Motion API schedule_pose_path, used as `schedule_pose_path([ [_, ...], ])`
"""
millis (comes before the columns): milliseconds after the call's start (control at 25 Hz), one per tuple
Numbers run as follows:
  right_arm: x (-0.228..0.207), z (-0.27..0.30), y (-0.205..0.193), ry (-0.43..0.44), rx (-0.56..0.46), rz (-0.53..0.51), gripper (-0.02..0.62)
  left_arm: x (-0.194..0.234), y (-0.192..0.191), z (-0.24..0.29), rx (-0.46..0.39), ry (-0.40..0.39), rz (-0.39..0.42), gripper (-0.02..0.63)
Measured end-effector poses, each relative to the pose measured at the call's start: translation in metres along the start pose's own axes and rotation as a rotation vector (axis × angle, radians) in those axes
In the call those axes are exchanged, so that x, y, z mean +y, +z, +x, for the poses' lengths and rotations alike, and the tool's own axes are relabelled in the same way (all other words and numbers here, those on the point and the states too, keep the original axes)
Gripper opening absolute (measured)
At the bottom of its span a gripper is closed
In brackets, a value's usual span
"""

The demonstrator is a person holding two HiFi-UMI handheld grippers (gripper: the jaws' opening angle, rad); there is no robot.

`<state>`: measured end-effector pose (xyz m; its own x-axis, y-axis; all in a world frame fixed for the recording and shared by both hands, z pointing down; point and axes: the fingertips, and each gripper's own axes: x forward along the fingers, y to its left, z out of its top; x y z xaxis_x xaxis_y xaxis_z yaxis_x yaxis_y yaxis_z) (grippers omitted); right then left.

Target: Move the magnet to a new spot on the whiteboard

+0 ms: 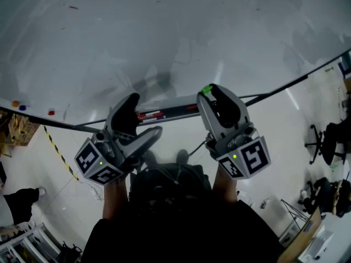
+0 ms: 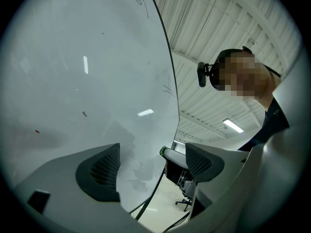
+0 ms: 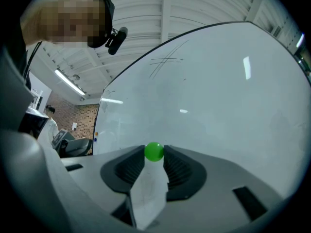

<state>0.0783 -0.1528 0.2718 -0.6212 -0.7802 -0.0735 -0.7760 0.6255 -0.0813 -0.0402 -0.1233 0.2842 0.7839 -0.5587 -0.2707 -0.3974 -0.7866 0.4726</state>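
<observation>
Whiteboard (image 1: 164, 37) fills the head view from 9 through 12 to 3 o'clock, wiped grey, with faint pen strokes high up. Along its lower edge at 6 o'clock runs the marker tray (image 1: 164, 114), with red and dark pens lying in it. My right claw (image 1: 213, 92) is level and nose-on to the board. Its jaws are set fairly wide and clamp on the green magnet (image 3: 154, 151), which sits right at the fingertips. My left claw (image 1: 143, 116) stands at 9 o'clock of the right one, tipped slightly up, jaws wide apart with nothing between them but board and ceiling beyond. Far off at 9 o'clock on the board sit three small magnets: orange (image 1: 15, 103), blue (image 1: 22, 107), red (image 1: 51, 112). Key relation: the magnet is already in my right claw, and the board surface lies dead ahead at 12 o'clock. I cannot tell whether the magnet touches the board or is a hair short of it. It is round, so there is no long axis to line up. I judge the next move is a carry to bare board, most of it toward 12, then a straight press in at 12 o'clock before the jaws let go. The left hand is farther off and not needed.
</observation>
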Motion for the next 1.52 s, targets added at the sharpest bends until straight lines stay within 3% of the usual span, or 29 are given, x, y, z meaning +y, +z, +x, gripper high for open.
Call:
schedule_pose_path([
  [600, 0.008, 0.009, -0.005, -0.003, 0.023, -0.019, 0.150, 0.003, 0.010, -0.010, -0.046, 0.013, 0.000, 0.414],
  [1520, 0.009, 0.043, -0.021, -0.088, 0.092, -0.110, 0.150, 0.017, 0.018, -0.024, -0.055, 0.010, -0.017, 0.414],
])
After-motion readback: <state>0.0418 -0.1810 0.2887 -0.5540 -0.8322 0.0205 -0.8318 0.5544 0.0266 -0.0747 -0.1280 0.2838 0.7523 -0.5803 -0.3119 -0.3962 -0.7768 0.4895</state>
